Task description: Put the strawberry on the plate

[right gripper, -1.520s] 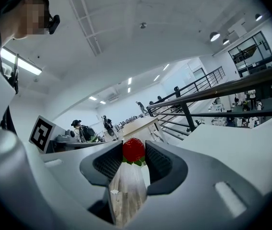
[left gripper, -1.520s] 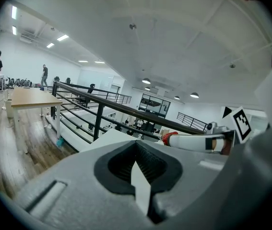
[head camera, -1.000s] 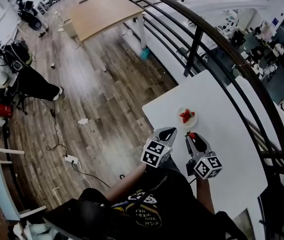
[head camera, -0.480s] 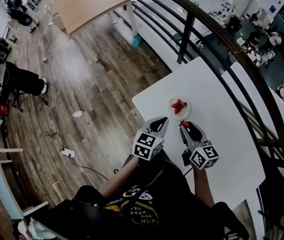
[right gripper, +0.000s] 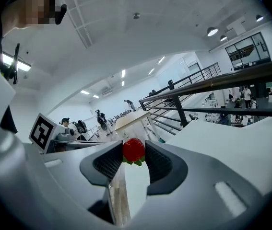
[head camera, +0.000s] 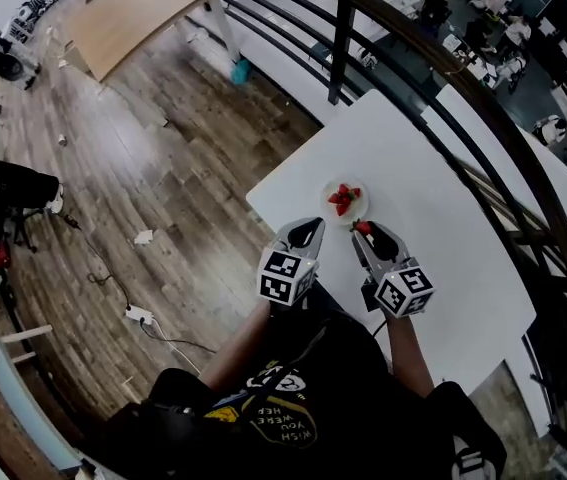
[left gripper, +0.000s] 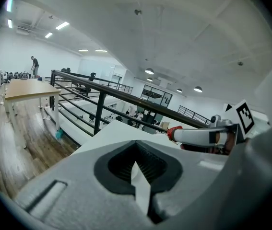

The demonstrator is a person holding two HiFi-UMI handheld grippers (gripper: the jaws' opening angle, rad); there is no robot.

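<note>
Right gripper [right gripper: 134, 158] clamps the strawberry [right gripper: 134, 149] between part-spread jaws, just beside the plate [head camera: 330, 207] of other strawberries [head camera: 343, 197] on the white table [head camera: 433, 168]. Left gripper [head camera: 309, 231] is closed and empty. The shirt [head camera: 283, 423] print is upside down, roughly "WISH YOU WERE".

Black T-shirt [head camera: 298, 388], grey left tongs [head camera: 311, 226], right tongs [head camera: 366, 233]
</note>
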